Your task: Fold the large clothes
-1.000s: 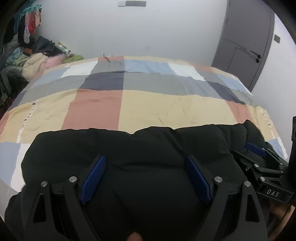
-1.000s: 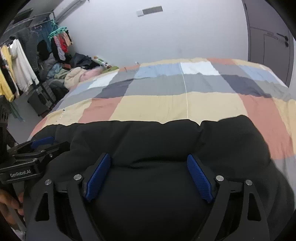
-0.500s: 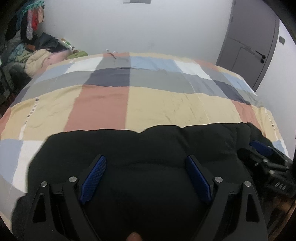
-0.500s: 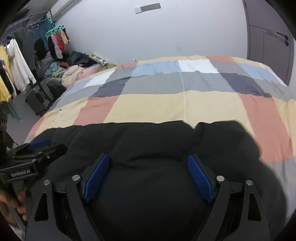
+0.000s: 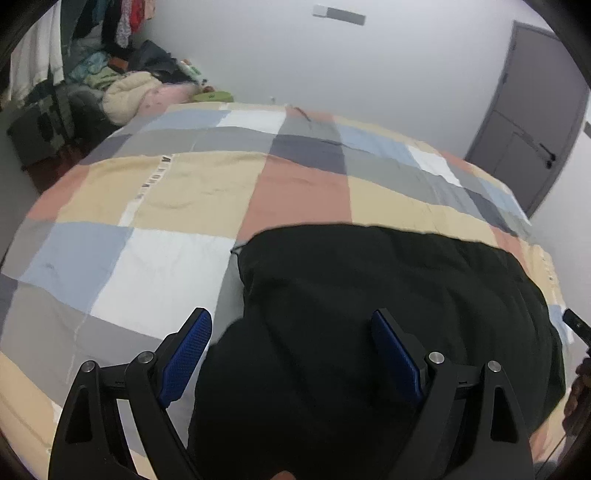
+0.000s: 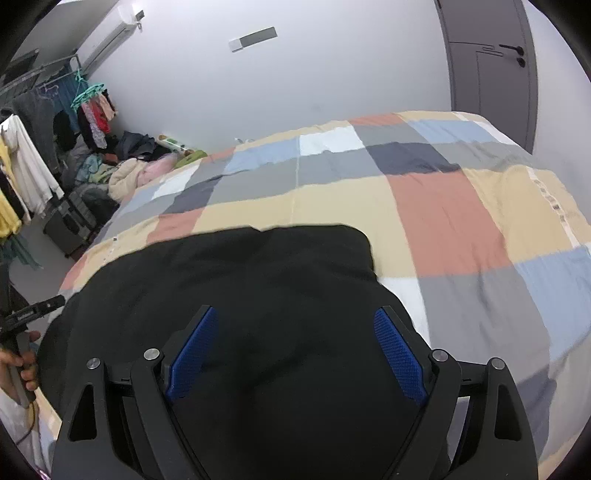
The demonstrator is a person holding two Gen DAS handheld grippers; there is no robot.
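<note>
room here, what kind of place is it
Most likely a home bedroom: a bed under a checked patchwork cover, a rack of hanging clothes beside it, and a grey door.

Place: a home bedroom
Bed: checked quilt (image 6: 436, 206) covers it
Corner: clothes rack (image 6: 33, 110), heaped laundry (image 5: 140, 92)
Walls: plain white, grey door (image 6: 487, 62), air conditioner (image 6: 107, 29)

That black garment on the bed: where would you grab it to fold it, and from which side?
Probably by its two outer corners. The black garment lies flat and bulky on the checked bedspread, so the open left gripper could pinch its left edge near the bare sheet, and the open right gripper the opposite far corner, each coming from above and outside.
</note>
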